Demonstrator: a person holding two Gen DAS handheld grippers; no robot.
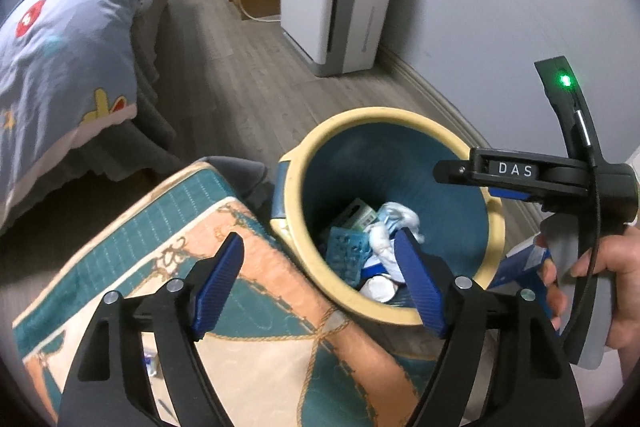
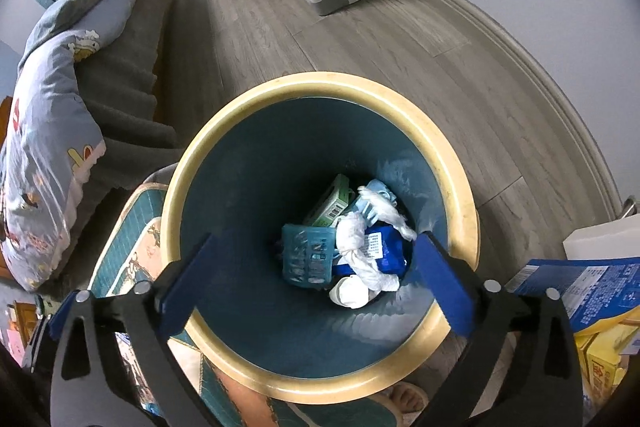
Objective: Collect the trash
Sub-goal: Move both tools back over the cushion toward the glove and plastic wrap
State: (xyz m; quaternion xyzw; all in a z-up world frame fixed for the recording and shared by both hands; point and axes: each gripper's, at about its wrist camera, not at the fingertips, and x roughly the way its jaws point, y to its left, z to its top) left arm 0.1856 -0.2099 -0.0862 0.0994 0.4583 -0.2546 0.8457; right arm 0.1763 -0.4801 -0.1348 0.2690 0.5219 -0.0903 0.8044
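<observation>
Both claws gape empty; left claw (image 1: 320, 283) hides bin (image 1: 400, 117) trash.

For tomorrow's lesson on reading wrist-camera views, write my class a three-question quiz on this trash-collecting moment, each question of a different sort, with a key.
1. True or false: the right claw is clamped on a piece of trash.
2. Multiple choice: the inside wall of the bin is A) red, B) dark teal, C) white.
3. Short answer: name two things lying at the bottom of the bin.

Key
1. False. Both the right claw and the left claw stand open with nothing between the pads.
2. B. The rim is cream.
3. Any two of: the crumpled white tissue, the small teal basket, the green carton, the blue packet.
</observation>
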